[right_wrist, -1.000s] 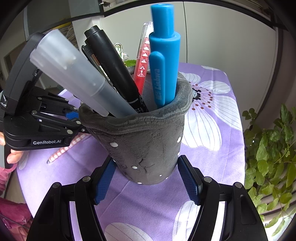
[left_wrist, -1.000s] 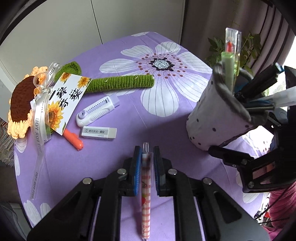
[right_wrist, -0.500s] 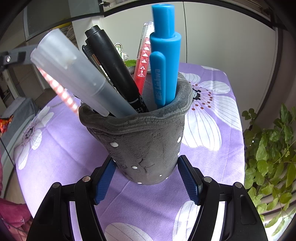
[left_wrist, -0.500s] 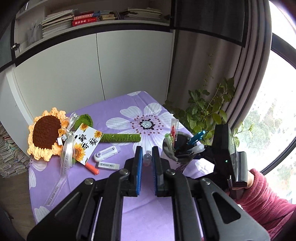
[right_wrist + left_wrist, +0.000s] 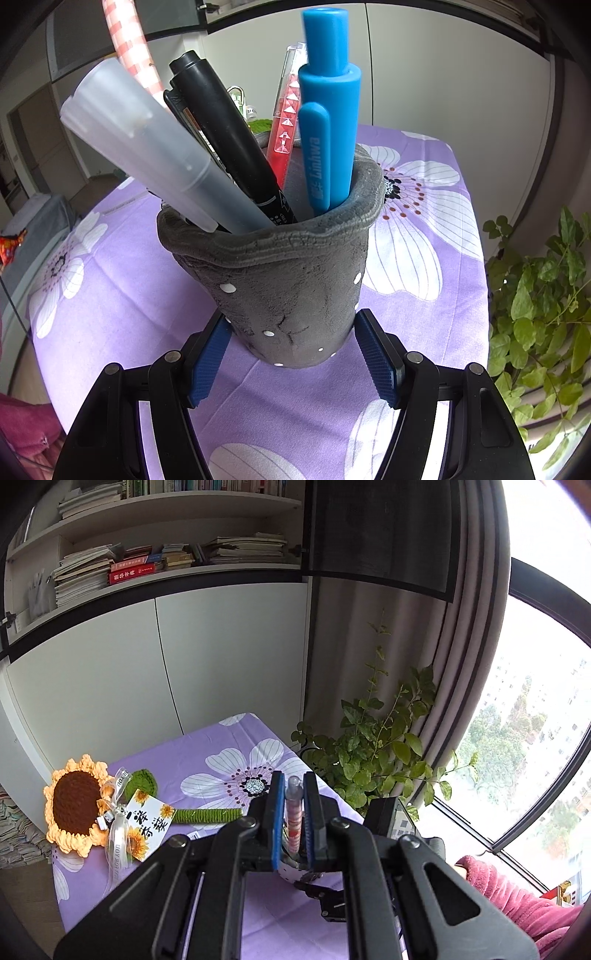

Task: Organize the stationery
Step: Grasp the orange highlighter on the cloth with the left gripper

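— Your left gripper (image 5: 294,825) is clamped tight on the checked pen (image 5: 293,818), right?

— Yes. Both pads press its barrel, and its clear cap pokes out past your fingertips. From your right wrist view the pen (image 5: 129,44) shows at the top left, above and behind the holder (image 5: 291,280).

— And your right gripper (image 5: 291,354)?

— Its jaws stand wide, closed on the grey holder near its base (blue pads touch both sides). You have it standing on the purple cloth (image 5: 424,306).

— What's inside?

— A frosted marker (image 5: 155,151), a black pen (image 5: 229,136), a red pen (image 5: 286,122) and a blue pen (image 5: 328,122), all leaning out over the rim.

— Anything else on your table?

— A crochet sunflower (image 5: 75,806) lies at the left, well apart from the holder, with a card (image 5: 147,825) tied to it.
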